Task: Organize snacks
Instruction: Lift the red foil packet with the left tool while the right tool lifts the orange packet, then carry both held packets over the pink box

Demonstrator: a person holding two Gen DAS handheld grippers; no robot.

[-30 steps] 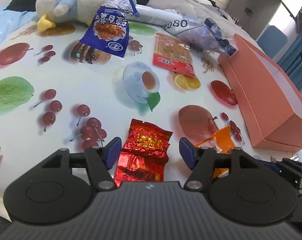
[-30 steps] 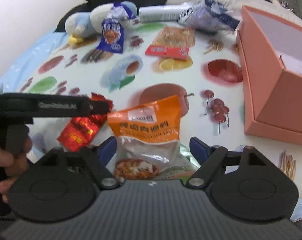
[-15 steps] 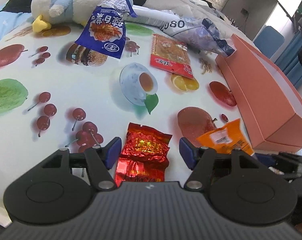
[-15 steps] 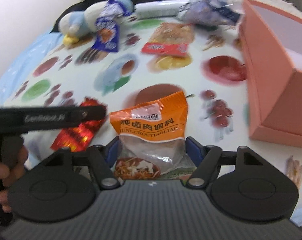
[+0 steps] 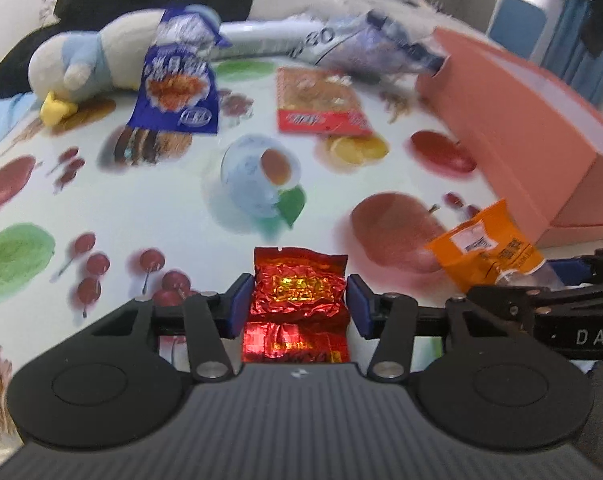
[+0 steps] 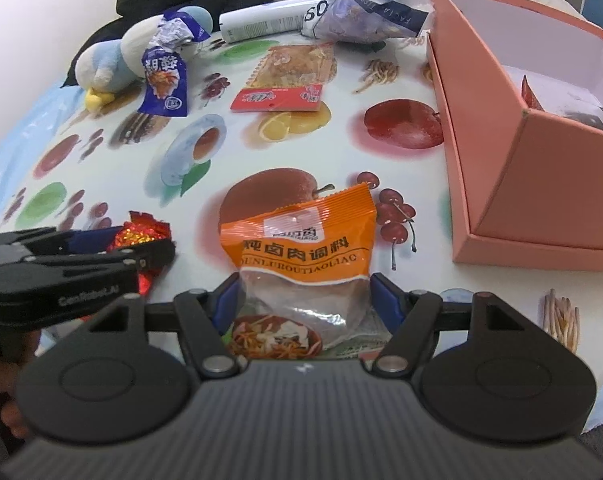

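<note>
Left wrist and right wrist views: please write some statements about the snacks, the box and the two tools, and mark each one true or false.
1. The red foil packet lies between the left tool's fingers. True.
2. The orange packet is inside the pink box. False: it lies on the table, between the right tool's fingers.
3. The blue packet leans on the plush toy. True.
4. The pink box is closed with a lid. False: it is open, with something already inside.
5. The left tool holds the orange packet. False: its jaws, which have just been closing, flank the red foil packet.
</note>
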